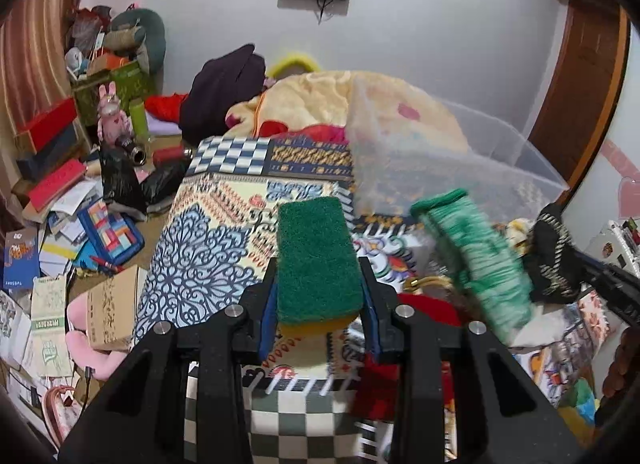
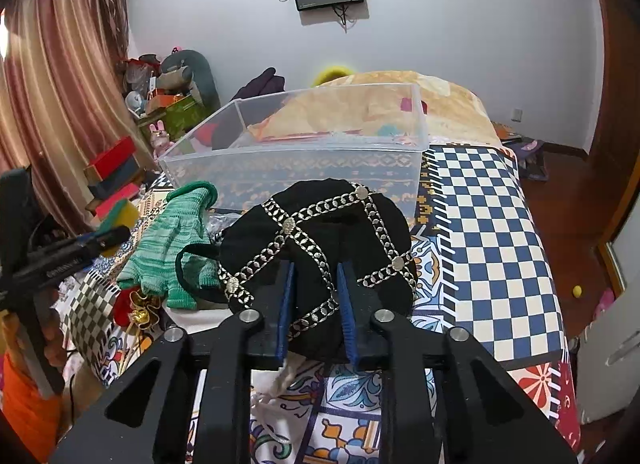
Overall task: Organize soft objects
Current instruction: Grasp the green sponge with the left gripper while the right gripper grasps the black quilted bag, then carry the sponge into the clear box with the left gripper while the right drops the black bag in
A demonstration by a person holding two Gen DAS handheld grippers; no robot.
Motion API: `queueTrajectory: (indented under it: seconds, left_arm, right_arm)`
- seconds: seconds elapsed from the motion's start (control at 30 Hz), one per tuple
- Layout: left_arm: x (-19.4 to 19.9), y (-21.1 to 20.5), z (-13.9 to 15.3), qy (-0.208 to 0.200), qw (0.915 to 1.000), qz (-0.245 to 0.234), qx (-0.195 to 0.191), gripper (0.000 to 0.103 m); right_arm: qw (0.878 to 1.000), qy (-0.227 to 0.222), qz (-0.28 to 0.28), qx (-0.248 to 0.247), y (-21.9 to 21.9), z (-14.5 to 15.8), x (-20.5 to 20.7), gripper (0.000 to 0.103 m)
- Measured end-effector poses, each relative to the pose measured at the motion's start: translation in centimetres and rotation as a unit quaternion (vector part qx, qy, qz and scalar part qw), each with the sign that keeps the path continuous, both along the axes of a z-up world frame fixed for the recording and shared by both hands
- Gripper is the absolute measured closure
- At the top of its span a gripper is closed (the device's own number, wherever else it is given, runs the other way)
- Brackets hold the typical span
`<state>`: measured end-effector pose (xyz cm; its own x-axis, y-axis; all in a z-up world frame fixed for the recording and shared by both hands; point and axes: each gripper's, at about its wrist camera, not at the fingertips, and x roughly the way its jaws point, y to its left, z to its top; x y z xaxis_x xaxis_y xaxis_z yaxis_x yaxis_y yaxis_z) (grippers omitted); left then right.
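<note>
My left gripper (image 1: 318, 264) is shut on a green-topped yellow sponge (image 1: 314, 256) and holds it above the patterned bedspread; it also shows in the right wrist view (image 2: 120, 214). My right gripper (image 2: 316, 268) is shut on a black pouch with silver chain trim (image 2: 320, 232), held in front of a clear plastic bin (image 2: 304, 164). The pouch shows at the right of the left wrist view (image 1: 554, 256). A green knitted glove (image 2: 172, 240) lies on the bed left of the pouch, also seen blurred in the left wrist view (image 1: 476, 256). A small red and gold item (image 2: 134, 306) lies near it.
The bin (image 1: 460, 168) stands on the bed, with a yellow blanket (image 2: 400, 104) behind it. The floor to the left is cluttered with books and boxes (image 1: 60, 224). A curtain (image 2: 52, 96) hangs on the left. A wooden door (image 1: 584, 80) is on the right.
</note>
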<state>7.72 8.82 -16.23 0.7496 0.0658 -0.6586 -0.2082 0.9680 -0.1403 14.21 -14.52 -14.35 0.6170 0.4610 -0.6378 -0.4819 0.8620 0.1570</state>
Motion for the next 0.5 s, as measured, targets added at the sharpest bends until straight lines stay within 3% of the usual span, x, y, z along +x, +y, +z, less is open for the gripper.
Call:
queueTrajectory:
  seconds: [0.13, 0.5]
  left_arm:
    - [-0.6, -0.8, 2.1, -0.026, 0.9996, -0.010, 0.000, 0.068]
    - [-0.7, -3.9, 7.3, -0.093, 0.9941, -0.051, 0.021, 0.068]
  right_arm:
    - [1.000, -0.021, 0.001, -0.007, 0.1, 0.9, -0.6, 0.093]
    - [0.996, -0.086, -0.010, 0.020, -1.2, 5.4, -1.8, 0.094]
